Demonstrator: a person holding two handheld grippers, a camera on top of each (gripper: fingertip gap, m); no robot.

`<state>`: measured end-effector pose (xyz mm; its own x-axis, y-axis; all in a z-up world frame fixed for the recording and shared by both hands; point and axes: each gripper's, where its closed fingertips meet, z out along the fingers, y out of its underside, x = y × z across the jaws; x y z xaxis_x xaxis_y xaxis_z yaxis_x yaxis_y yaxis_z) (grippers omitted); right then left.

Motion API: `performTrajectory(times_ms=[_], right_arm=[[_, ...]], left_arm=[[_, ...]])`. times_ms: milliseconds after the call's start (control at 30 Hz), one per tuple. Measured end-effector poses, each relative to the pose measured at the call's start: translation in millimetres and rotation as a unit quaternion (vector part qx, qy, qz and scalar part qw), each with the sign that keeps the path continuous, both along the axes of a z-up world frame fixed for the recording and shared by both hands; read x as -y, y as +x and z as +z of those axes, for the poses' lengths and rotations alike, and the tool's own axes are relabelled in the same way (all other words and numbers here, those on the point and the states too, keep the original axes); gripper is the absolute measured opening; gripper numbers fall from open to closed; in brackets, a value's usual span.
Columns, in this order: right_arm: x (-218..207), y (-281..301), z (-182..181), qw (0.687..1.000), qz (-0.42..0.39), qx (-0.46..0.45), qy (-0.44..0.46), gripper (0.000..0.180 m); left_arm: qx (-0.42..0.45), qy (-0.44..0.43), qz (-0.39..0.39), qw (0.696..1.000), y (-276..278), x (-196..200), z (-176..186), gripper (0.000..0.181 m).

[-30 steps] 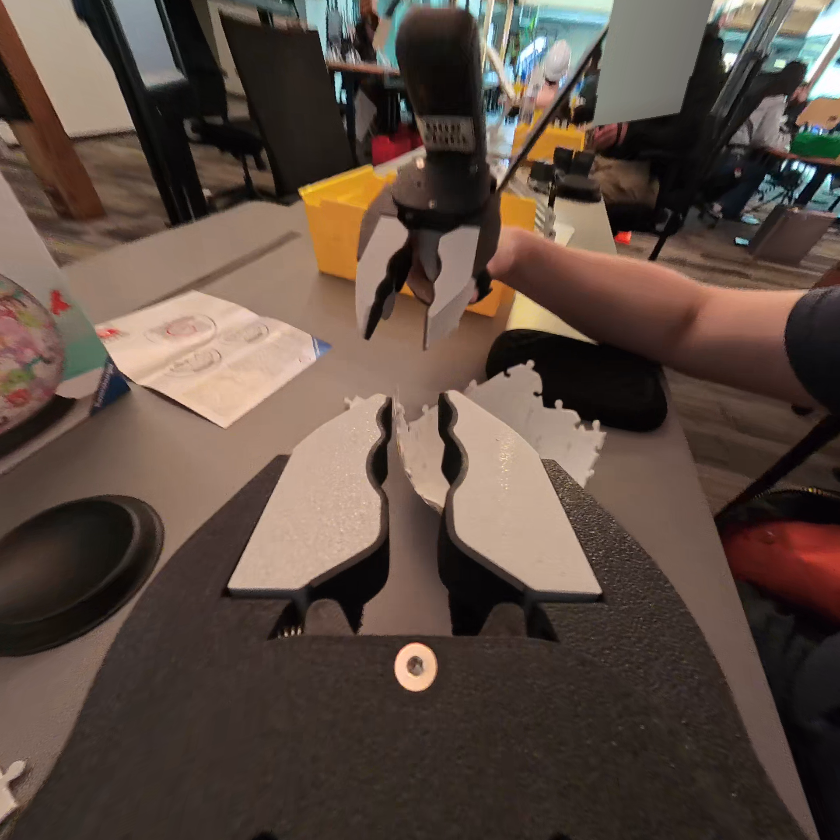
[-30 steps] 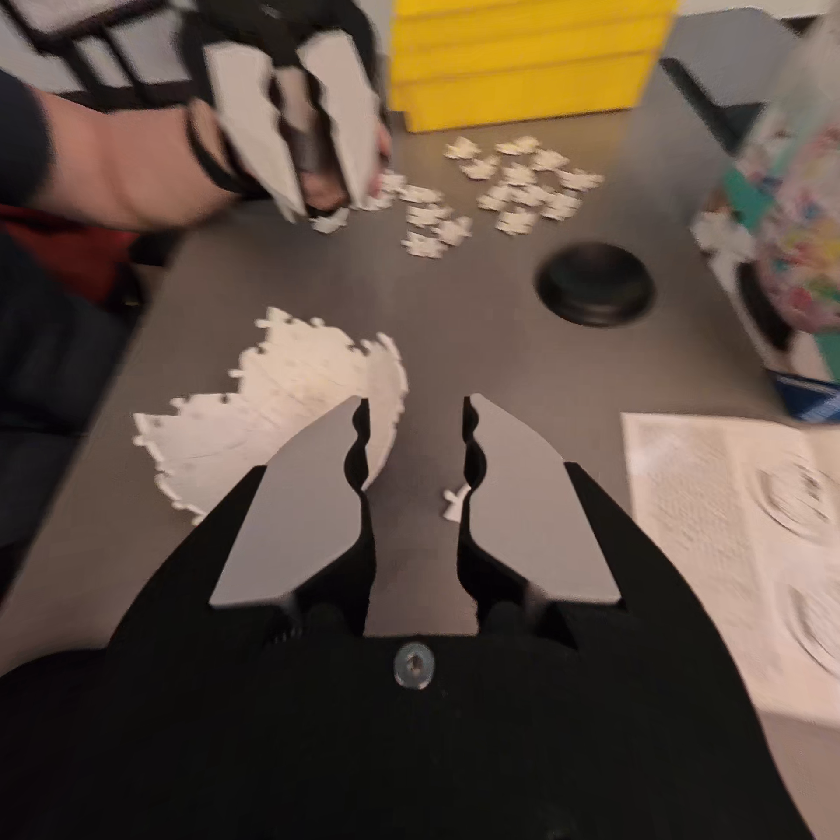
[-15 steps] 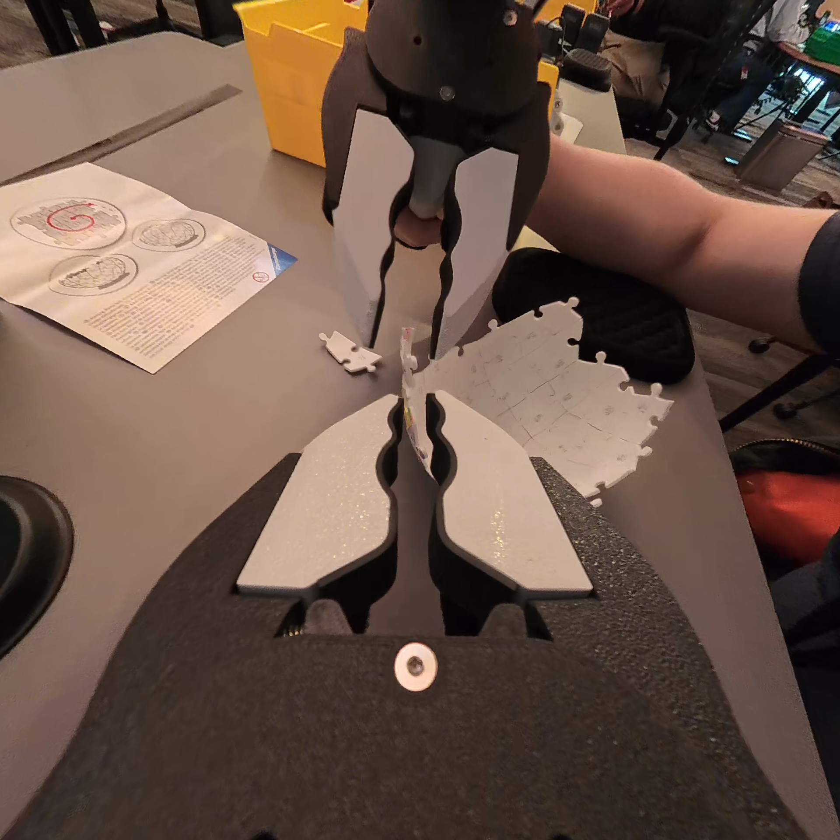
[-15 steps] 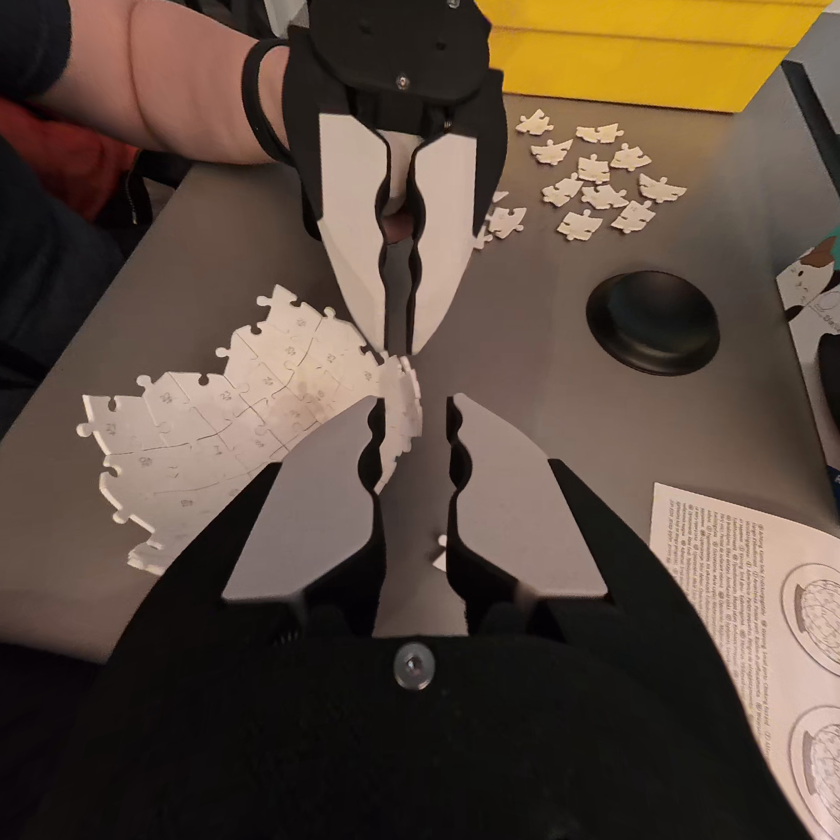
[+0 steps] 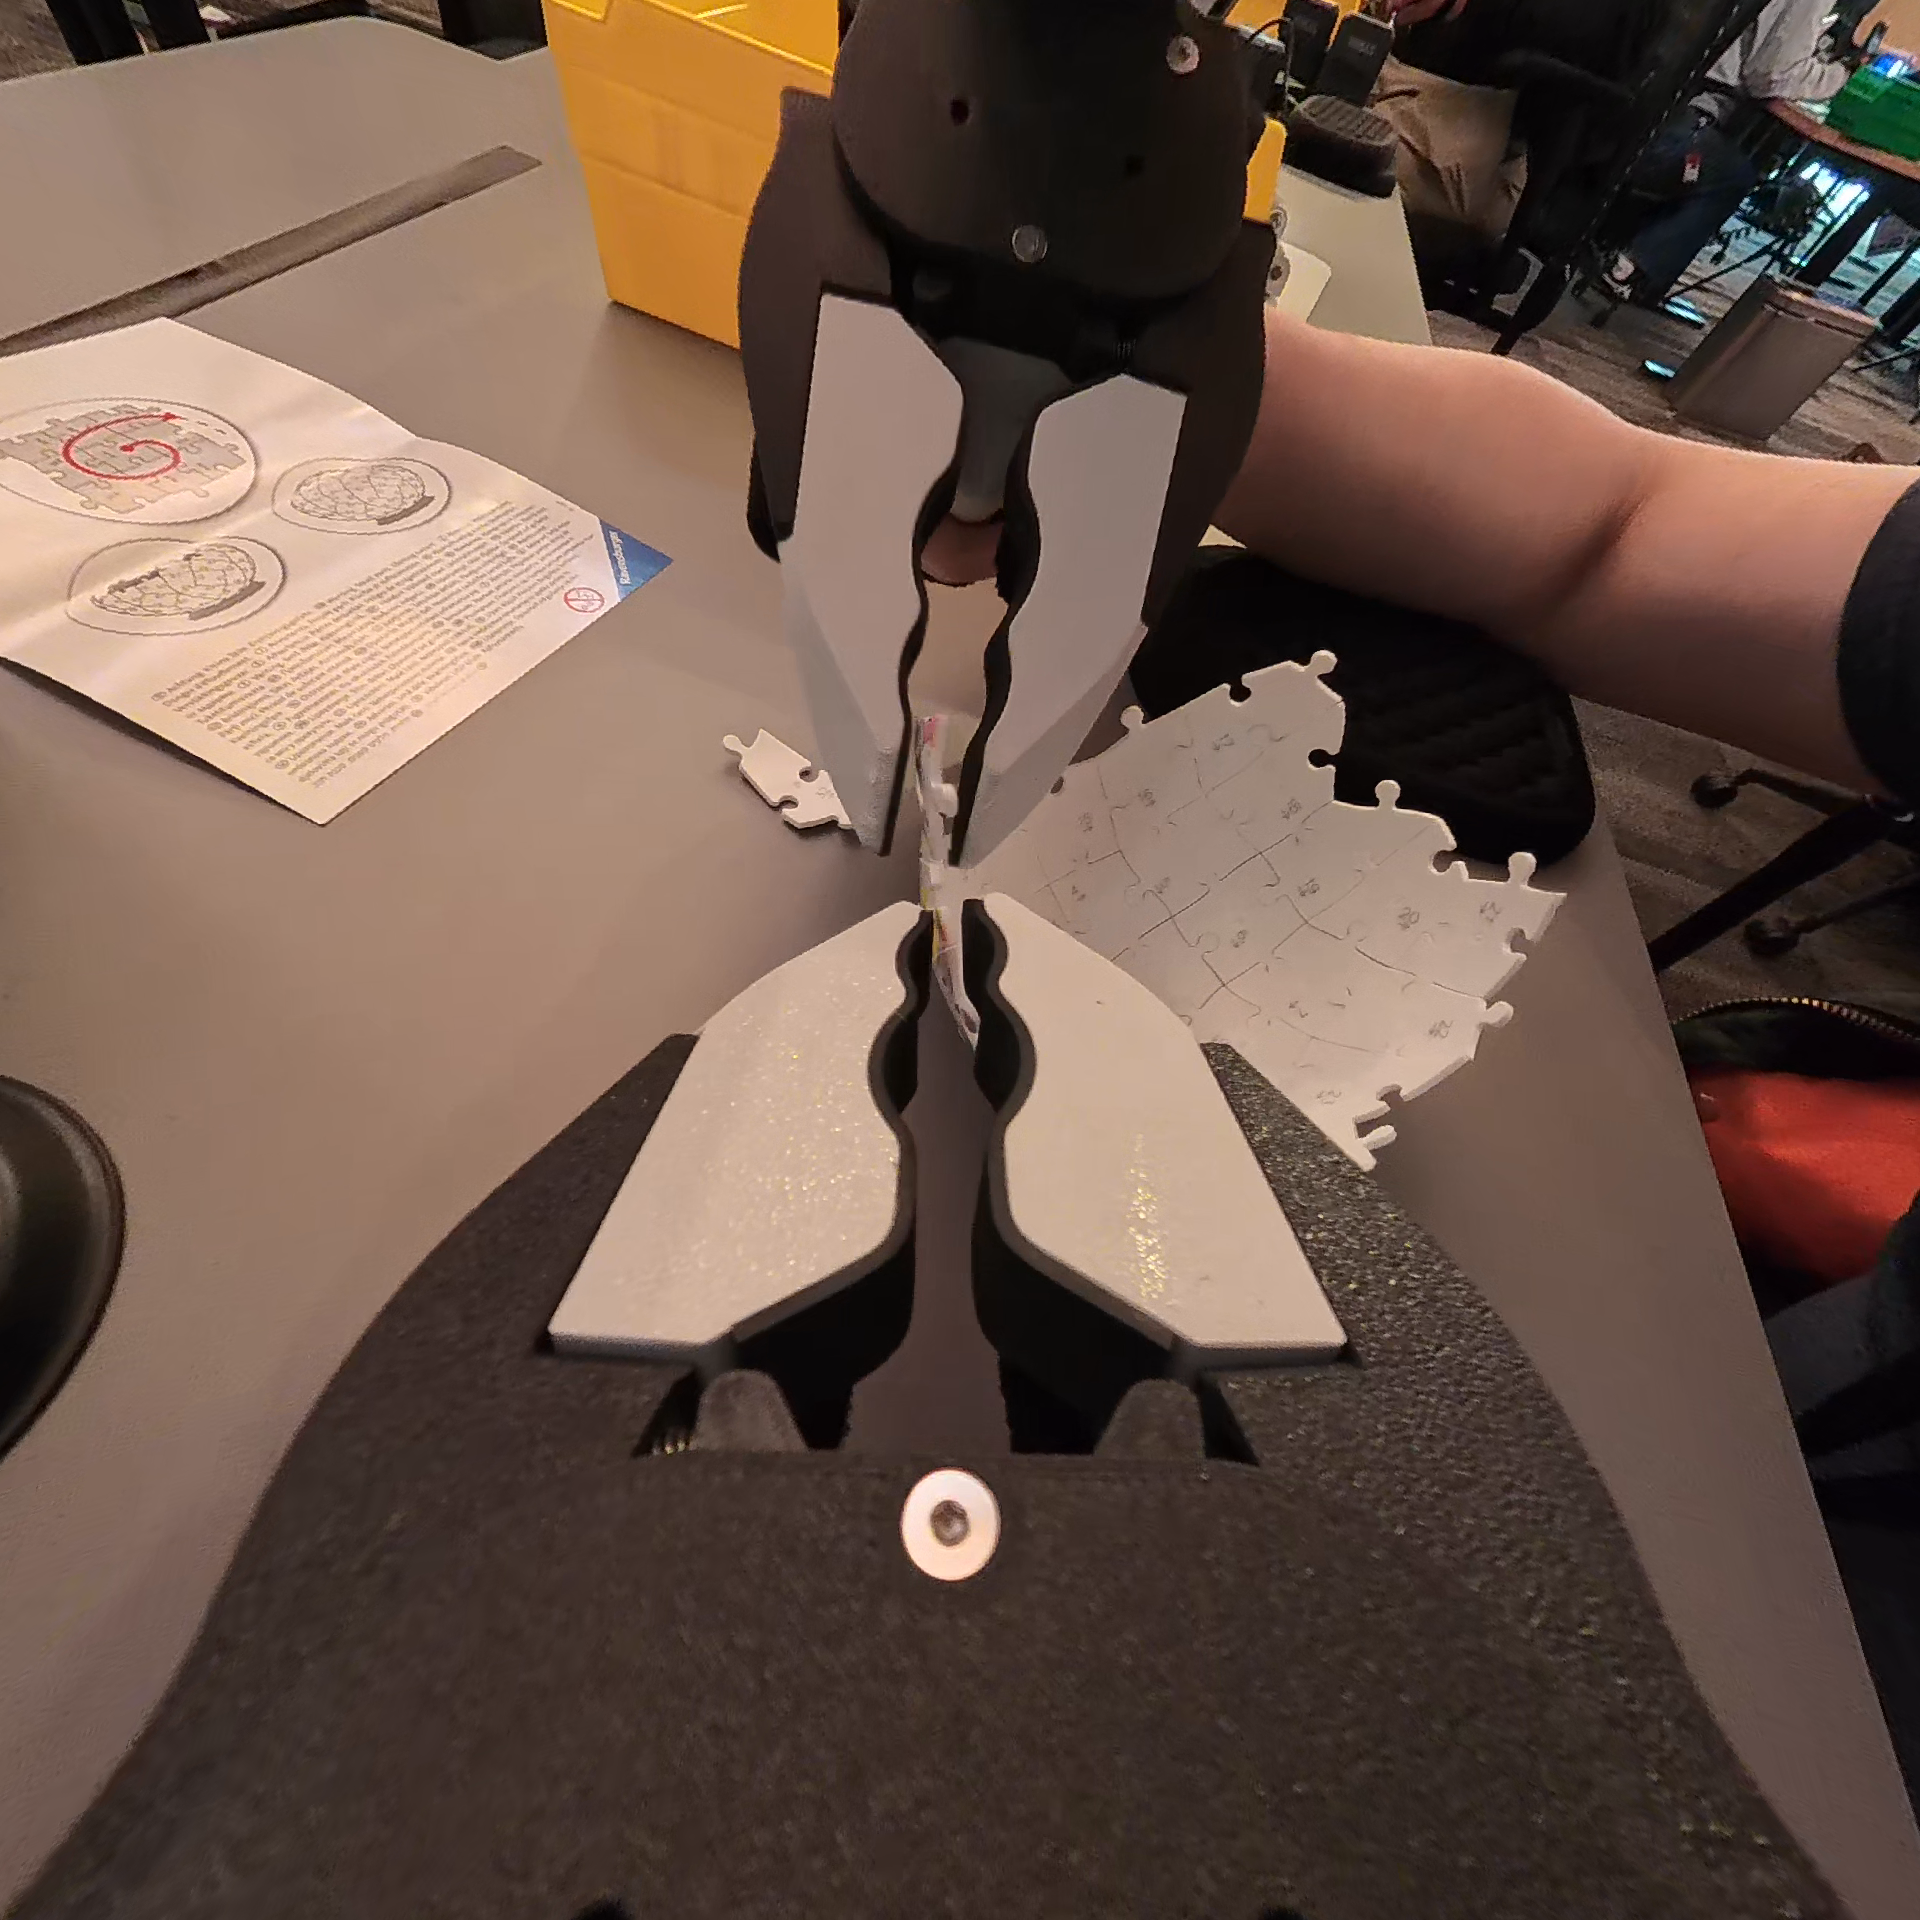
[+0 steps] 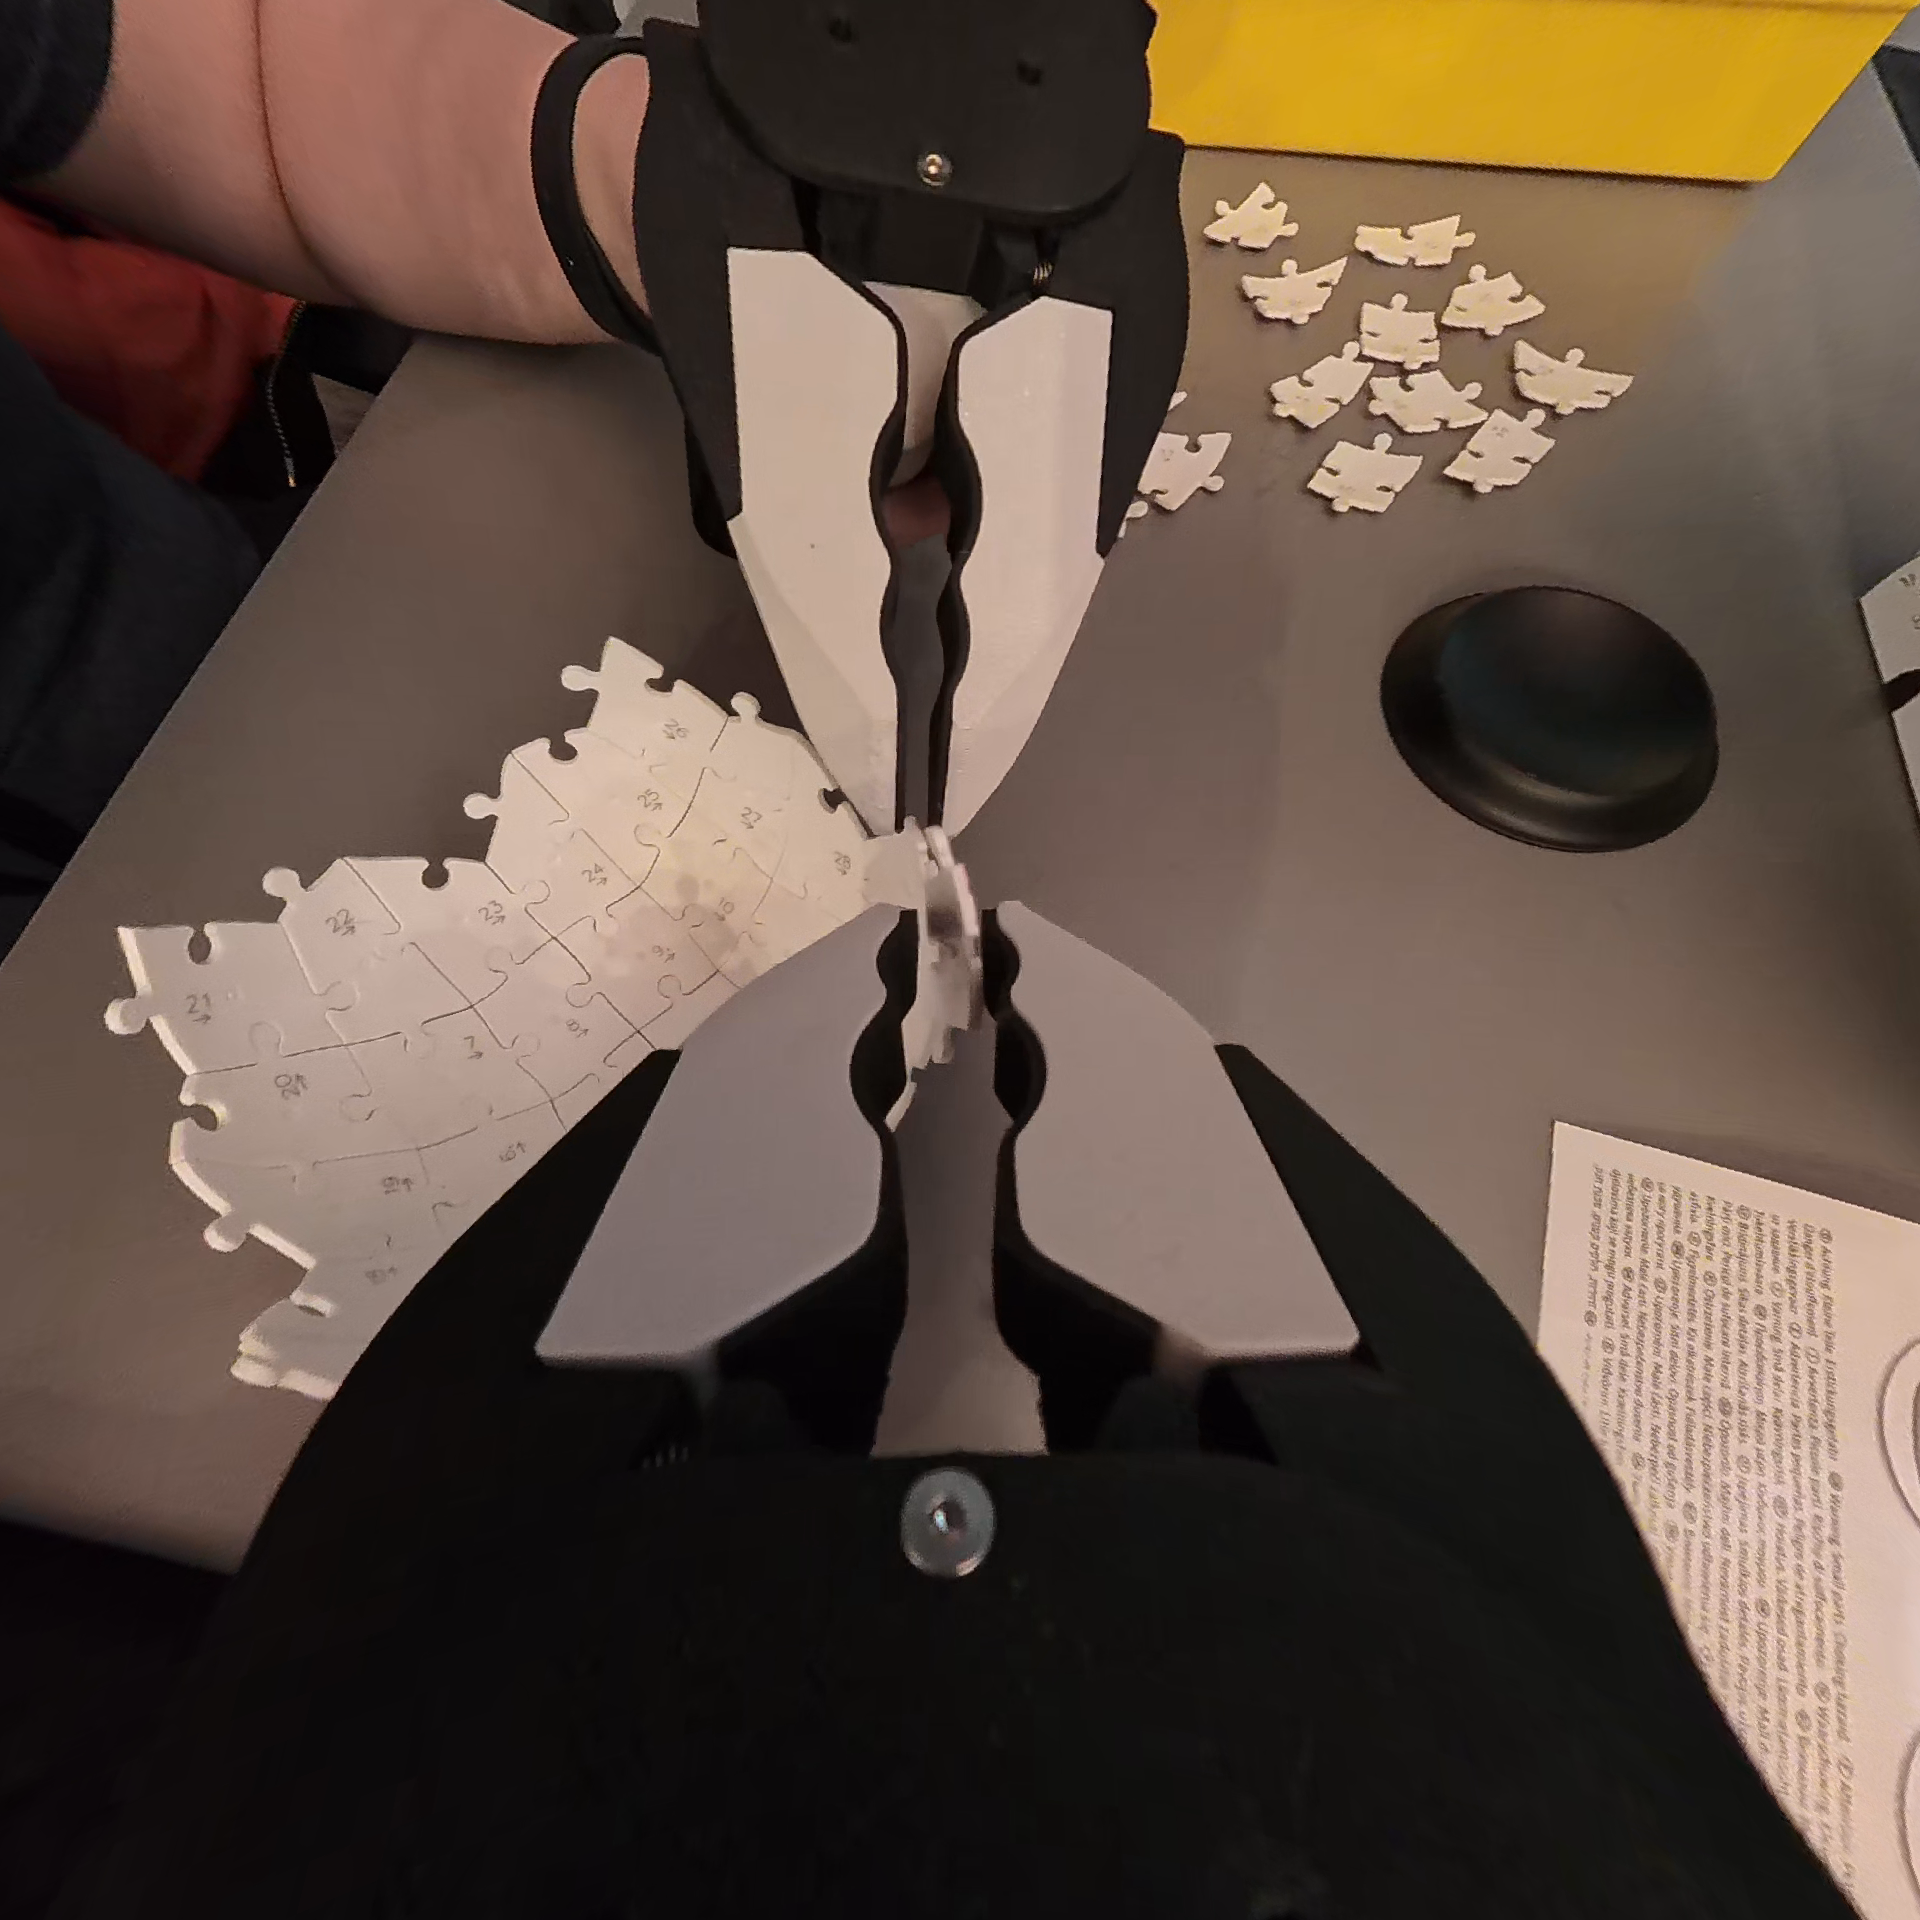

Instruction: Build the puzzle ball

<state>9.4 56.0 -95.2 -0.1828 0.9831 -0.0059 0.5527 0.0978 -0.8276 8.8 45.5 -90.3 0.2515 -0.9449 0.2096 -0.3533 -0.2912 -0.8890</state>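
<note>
Grey tabletop (image 5: 312, 987), matte, mostly bare on the near left side. Right table edge (image 5: 1704, 1143) close behind the curved puzzle shell (image 5: 1278, 914); orange fabric (image 5: 1808, 1174) just past it below. Yellow bin (image 5: 665, 156) closing off the far end. Instruction sheet (image 5: 260, 551) lying flat far left, clear of both tools. Black round base (image 6: 1548, 717) well apart from the shell, with open table between. Loose puzzle pieces (image 6: 1403, 343) clustered near the bin, one single piece (image 5: 790, 769) flat just beside the right gripper tips. Black pad (image 5: 1434, 727) at the right edge behind the shell.

Shell sitting white inside-face up, numbered pieces visible, jagged knobbed rim pointing away toward the table edge. One raised rim end standing edge-on between the two tools.

Left gripper (image 5: 943, 914) clenched on that rim end, fingers (image 5: 790, 1122) nearly together with the thin edge pinched between the tips. Right gripper (image 6: 940, 935) facing it tip to tip from the opposite side, fingers (image 6: 1132, 1091) clamped on the shell edge. Both tools meeting at the same spot on the rim, tips almost touching. Forearm (image 5: 1507, 499) reaching in from the right above the black pad.
</note>
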Motion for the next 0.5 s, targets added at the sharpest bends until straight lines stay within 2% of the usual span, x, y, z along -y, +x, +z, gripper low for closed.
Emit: performTrajectory(times_ms=[133, 500], right_arm=[[1.4, -0.6, -2.6, 1.0, -0.001, 0.008, -0.005, 0.004], [2.6, -0.8, -3.6, 1.0, -0.006, 0.014, -0.004, 0.003]], left_arm=[[0.001, -0.001, 0.0, 1.0, 0.8, 0.1, -0.4, 0.005], [0.004, -0.002, 0.006, 1.0, 0.3, -0.7, -1.9, 0.003]])
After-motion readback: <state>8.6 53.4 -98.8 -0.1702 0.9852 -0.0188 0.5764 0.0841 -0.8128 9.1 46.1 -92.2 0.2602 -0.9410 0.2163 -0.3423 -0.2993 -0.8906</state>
